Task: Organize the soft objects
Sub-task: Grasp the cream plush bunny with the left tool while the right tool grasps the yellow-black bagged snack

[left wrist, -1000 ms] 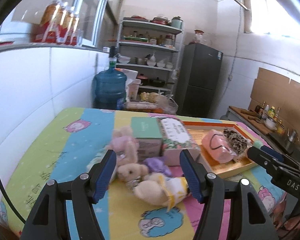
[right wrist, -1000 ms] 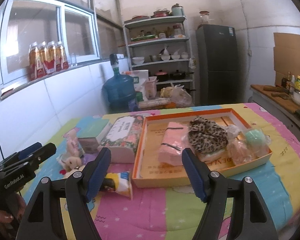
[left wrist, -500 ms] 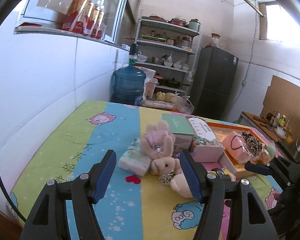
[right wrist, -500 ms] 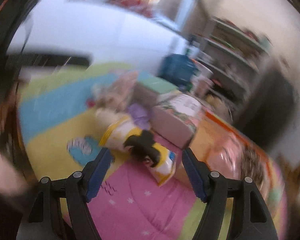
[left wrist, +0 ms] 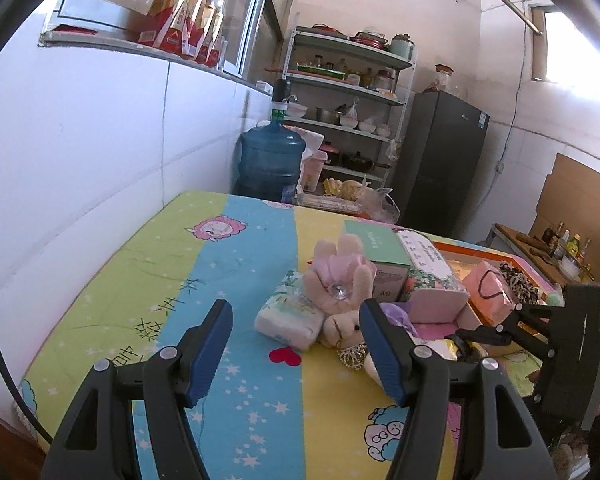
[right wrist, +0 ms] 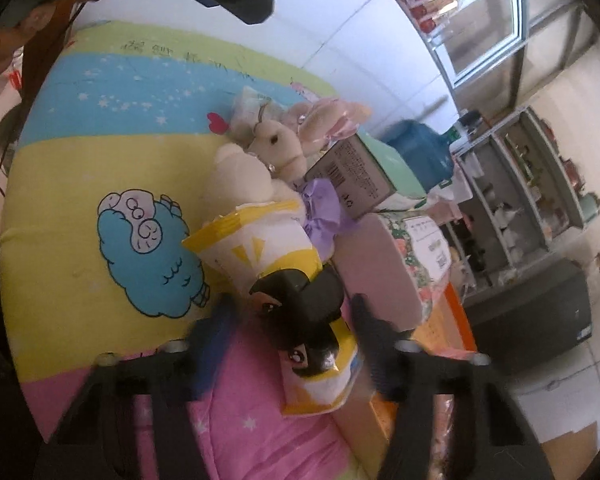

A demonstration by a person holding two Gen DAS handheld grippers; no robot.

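Note:
My left gripper [left wrist: 296, 344] is open and empty, held above the bed short of a white tissue pack [left wrist: 290, 314] and a pink and beige plush rabbit [left wrist: 340, 288]. My right gripper [right wrist: 292, 340] is open and rolled sideways, its fingers on either side of a yellow and white snack bag with a black-haired cartoon face [right wrist: 284, 280]. The plush rabbit [right wrist: 276, 148] and a purple bow [right wrist: 320, 208] lie just beyond the bag. The orange tray [left wrist: 496, 256] holds a pink pouch [left wrist: 488, 288] and a leopard-print item [left wrist: 516, 280].
A mint box [left wrist: 376, 244] and a floral tissue box [left wrist: 432, 272] stand between the toys and the tray. The bed has a cartoon sheet [left wrist: 204, 280]. A white wall runs along the left. A blue water jug [left wrist: 272, 160], shelves and a fridge stand behind.
My right gripper has swung left, rolled sideways and come down close over the snack bag. My left gripper has shifted left, so the toys now sit to its right.

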